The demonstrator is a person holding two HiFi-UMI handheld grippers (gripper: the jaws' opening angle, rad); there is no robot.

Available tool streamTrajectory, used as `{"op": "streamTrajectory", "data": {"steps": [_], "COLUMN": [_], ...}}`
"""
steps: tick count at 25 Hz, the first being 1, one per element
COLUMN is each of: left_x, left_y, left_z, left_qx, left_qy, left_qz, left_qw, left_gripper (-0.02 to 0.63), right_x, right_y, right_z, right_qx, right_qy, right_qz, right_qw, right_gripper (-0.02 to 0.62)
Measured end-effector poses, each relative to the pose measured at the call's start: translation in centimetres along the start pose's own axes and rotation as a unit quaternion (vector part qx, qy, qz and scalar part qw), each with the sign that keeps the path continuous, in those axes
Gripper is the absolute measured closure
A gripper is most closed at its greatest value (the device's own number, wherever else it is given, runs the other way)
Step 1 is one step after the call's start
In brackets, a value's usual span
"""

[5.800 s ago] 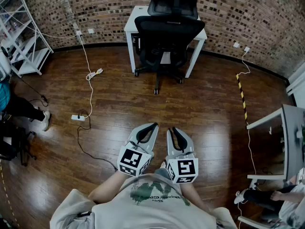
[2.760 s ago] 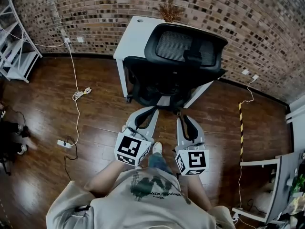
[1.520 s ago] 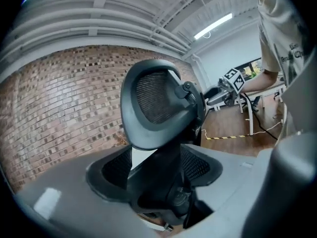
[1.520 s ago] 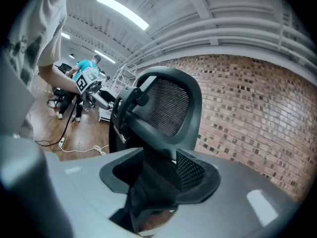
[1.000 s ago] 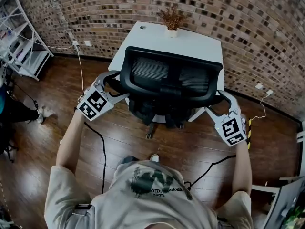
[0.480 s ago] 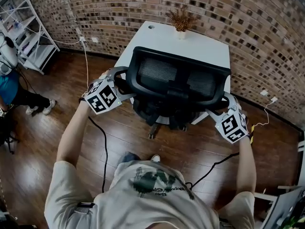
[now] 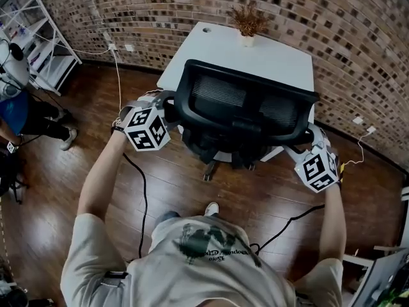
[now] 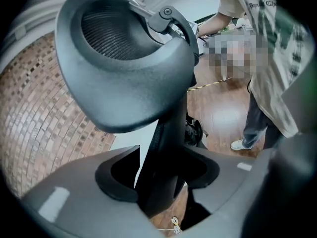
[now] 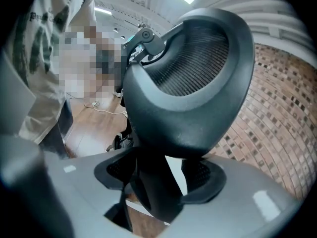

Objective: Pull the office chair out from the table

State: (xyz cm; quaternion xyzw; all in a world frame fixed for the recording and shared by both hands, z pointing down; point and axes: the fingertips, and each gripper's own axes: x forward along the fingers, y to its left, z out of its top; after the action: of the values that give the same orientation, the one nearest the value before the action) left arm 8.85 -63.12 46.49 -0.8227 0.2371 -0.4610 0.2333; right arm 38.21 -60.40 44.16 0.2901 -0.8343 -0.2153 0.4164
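Left claw (image 8: 161, 175), jaws just been closing, pinches chair (image 7: 246, 107) left post (image 8: 166, 133); right claw (image 9: 158, 175) clamps right post (image 9: 154, 190). We judge chair tucked at table (image 7: 255, 53) beyond claws; pull remains.

The left arm (image 7: 102, 171) and right arm (image 7: 332, 226) stretch forward, spread wide. The left gripper (image 7: 163, 104) (image 8: 161, 182), tilted downward, has just been closing its jaws onto a bar of the office chair (image 7: 246, 107). The right gripper (image 7: 311, 139) (image 9: 158, 182) clamps another.
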Motion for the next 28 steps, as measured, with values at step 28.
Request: {"op": "streamTrajectory", "data": {"steps": [28], "left_x": [-5.0], "left_y": [-2.7], "left_z": [-3.2], "left_qx": [0.037], "left_qy": [-0.024], "left_qz": [-0.027], "left_qw": [0.9986], "left_gripper": [0.356], "right_x": [-3.2], "right_y": [7.6], "right_z": [5.1], "right_qx": [0.056], "right_qy": [0.06], "right_qz": [-0.032], "right_qw": [0.996], "right_gripper": [0.308]}}
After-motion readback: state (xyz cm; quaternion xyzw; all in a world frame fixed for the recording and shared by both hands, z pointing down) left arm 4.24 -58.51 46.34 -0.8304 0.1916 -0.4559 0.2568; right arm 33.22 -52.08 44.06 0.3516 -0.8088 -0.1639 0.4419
